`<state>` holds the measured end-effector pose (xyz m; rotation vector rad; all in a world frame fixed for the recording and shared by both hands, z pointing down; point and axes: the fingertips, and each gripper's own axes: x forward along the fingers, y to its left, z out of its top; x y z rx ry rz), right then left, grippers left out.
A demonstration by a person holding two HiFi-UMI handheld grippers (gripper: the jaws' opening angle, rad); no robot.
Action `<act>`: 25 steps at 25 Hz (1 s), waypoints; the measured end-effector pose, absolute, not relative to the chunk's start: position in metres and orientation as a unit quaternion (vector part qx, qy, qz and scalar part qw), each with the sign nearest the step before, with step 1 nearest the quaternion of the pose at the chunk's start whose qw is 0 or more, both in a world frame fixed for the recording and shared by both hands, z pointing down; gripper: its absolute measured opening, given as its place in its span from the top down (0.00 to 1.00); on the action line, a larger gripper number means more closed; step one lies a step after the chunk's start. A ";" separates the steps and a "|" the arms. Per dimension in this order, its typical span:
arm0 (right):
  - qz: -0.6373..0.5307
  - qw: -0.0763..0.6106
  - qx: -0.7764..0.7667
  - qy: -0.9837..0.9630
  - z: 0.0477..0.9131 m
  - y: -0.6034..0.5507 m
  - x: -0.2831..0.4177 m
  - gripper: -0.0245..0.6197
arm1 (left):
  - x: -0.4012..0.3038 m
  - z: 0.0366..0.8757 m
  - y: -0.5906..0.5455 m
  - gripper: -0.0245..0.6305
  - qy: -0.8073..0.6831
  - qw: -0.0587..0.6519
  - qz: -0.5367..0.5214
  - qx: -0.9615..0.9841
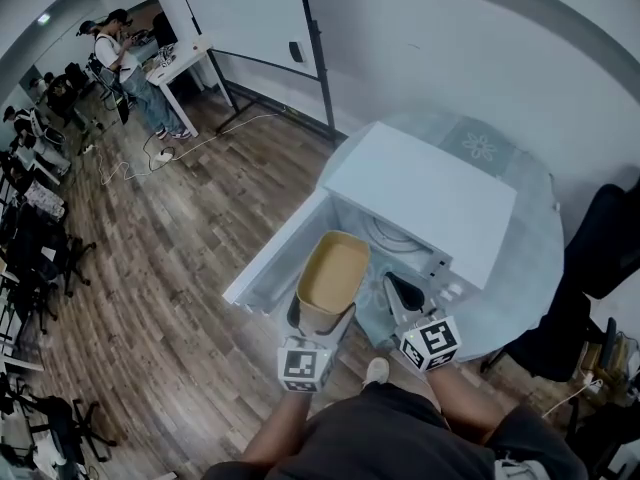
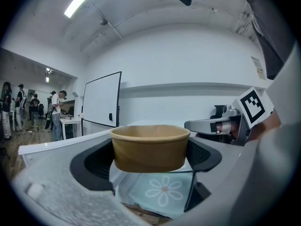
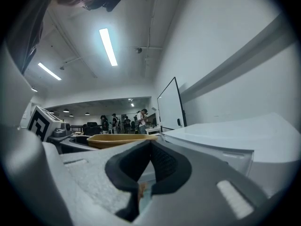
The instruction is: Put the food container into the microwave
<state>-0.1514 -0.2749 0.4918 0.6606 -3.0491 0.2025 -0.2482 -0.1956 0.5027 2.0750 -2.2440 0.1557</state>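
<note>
1. The round, tan paper food container [image 2: 150, 147] is clamped between the jaws of the left gripper [image 1: 320, 318], one dark pad on each side of its wall, just below the rolled rim.
2. It hangs in the air, level, in front of the boxy white microwave [image 1: 420, 193]. It sits above the edge of the microwave's open white door [image 1: 280, 258] and is not yet inside the cavity [image 1: 395, 238].
3. Handling, as I judge it: thin paperboard, light and easily dented. The rim is the stiffest part, so the present hold high on the wall is the sensible one.
4. It has no lid (whether it holds anything cannot be made out), so it is best kept upright and carried smoothly.
5. The left gripper reaches forward from the person's body, its jaws pointing at the opening.
6. The right gripper [image 1: 398, 290] rides just beside it on the right. Its jaws are pressed together on nothing, and it points toward the microwave's front.
7. The microwave stands on a round glass worktop [image 1: 520, 288] with a pale flower pattern.
</note>
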 end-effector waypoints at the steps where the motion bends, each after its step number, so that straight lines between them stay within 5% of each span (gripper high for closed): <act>1: 0.069 0.010 0.211 -0.975 0.495 -0.280 -0.151 0.96 | -0.248 0.505 -0.200 0.21 -0.733 0.043 0.054 0.677; 25: 0.121 0.099 0.274 -0.949 0.573 -0.322 -0.151 0.96 | -0.262 0.565 -0.278 0.21 -0.666 0.089 0.086 0.736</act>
